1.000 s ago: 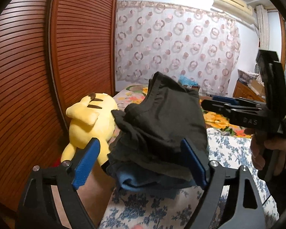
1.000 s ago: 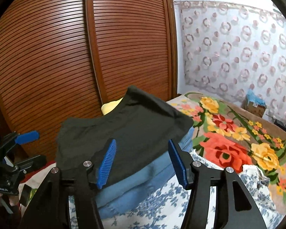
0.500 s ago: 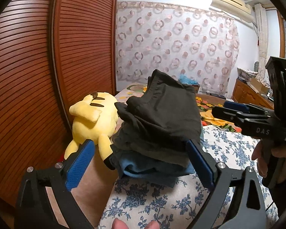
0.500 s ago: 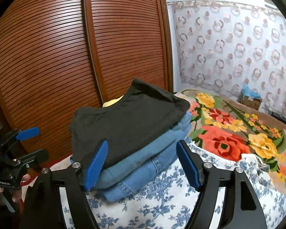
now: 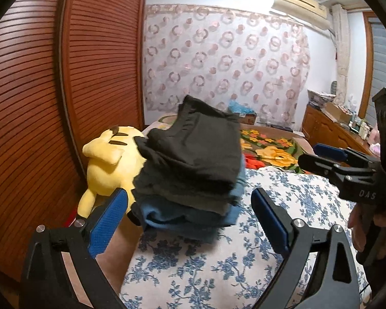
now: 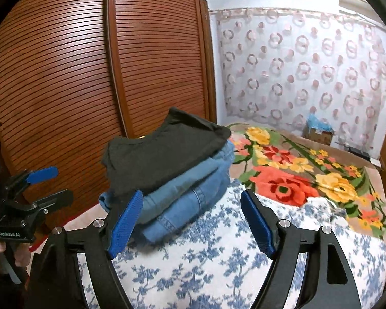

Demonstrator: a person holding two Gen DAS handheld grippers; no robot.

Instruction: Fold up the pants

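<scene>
Pants: dark pants (image 5: 193,159) are seen folded on top of a stack, over folded jeans (image 6: 190,200), on the blue-flowered bedspread (image 5: 218,270) near its edge.
Beside the stack: a yellow plush toy (image 5: 108,164) is lying against it, on the wardrobe side.
Left gripper (image 5: 190,221): held wide apart, nothing gripped; the stack is framed between the blue pads without being touched.
Right gripper (image 6: 190,221): likewise spread wide and empty, just short of the jeans.
Step in hand: judged to be the close of the fold, with the stack left to settle.
How it is done well: the fingers should be kept clear of the cloth so that no layer is dragged; if the top piece is to be squared, its overhanging corner should be pressed lightly from above, not pinched.
Risk: the stack is tilted and could be nudged off the edge.
Writing: "DAS" is read on the right gripper's body in the left view; "GeeRobot.AI", roughly, on the left one's in the right view.
</scene>
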